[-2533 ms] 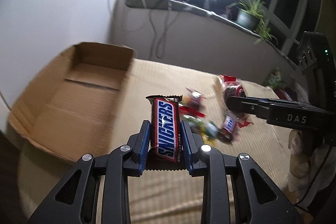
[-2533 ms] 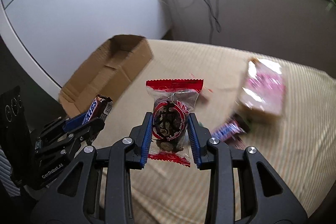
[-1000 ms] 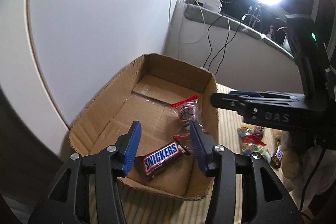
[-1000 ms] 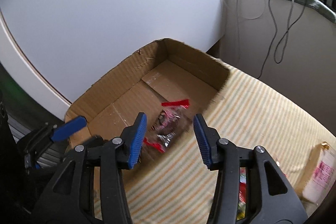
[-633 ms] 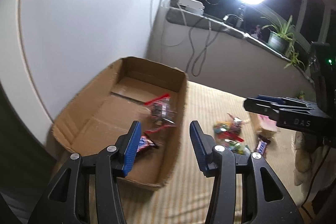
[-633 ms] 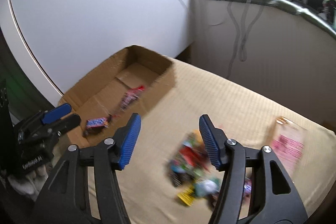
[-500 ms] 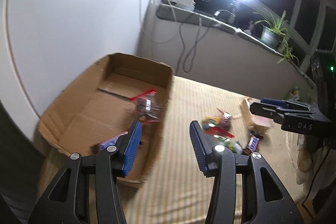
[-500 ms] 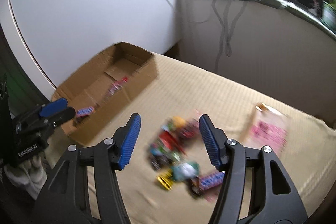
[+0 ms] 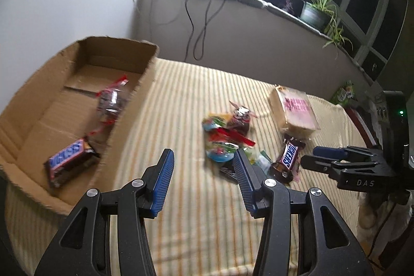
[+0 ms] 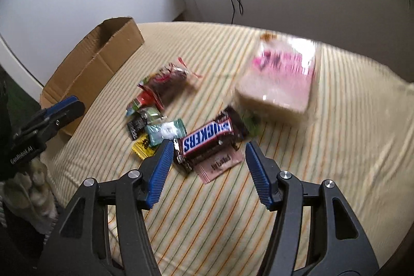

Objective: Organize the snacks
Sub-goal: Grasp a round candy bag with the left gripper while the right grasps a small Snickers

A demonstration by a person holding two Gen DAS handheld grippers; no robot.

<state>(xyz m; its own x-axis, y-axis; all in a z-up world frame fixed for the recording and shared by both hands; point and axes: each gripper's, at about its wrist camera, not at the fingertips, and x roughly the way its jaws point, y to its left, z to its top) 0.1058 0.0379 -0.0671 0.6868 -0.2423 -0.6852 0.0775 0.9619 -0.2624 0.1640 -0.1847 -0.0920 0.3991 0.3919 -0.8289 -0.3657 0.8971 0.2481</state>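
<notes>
Brown-wrapped Snickers bar [image 10: 211, 140] is lying on the striped tabletop [image 10: 336, 120], at 12 o'clock of the right gripper [image 10: 207, 167]. Both jaws are standing released, empty; left gripper [image 9: 203, 179] is hovering. Next: descend, clamp, carry to the cardboard box [image 9: 31, 95] at 10 o'clock.

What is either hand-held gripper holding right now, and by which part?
Nothing. The left hand-held gripper and right hand-held gripper are both open and empty; the brown Snickers bar lies loose on the striped cloth.
</notes>
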